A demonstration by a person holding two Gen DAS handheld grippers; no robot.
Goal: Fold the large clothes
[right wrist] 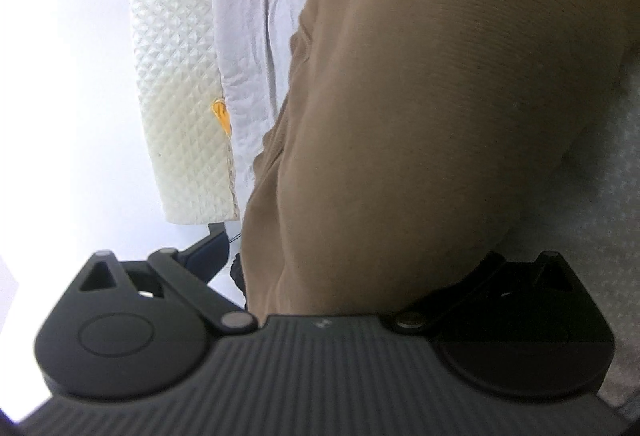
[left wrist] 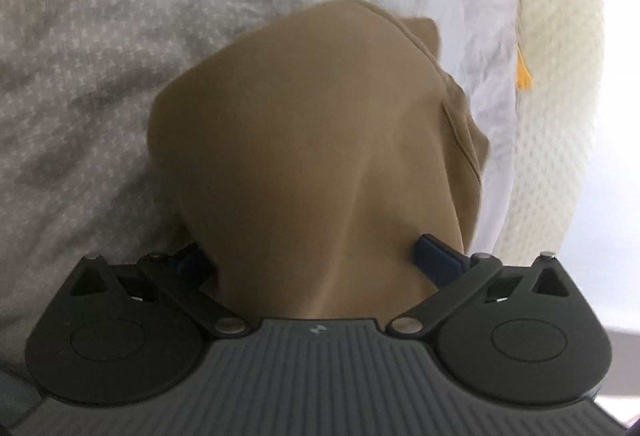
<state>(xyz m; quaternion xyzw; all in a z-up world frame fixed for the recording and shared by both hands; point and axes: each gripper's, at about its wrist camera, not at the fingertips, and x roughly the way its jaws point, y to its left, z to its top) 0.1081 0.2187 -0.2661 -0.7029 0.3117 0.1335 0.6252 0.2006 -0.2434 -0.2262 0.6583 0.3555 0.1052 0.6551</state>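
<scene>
Near bed (left wrist: 80,75) edge: tan garment (left wrist: 304,139) held by L gripper (left wrist: 316,260) & R gripper (right wrist: 352,276), both clamped on cloth; tension to be kept even for the fold.

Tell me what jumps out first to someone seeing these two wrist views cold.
The tan garment fills the middle of both views, bunched between each gripper's fingers and hanging over a pale dotted bedsheet. The left gripper and right gripper each appear clamped on it. Next comes the cream quilted mattress edge with a small orange tag beside it.
</scene>
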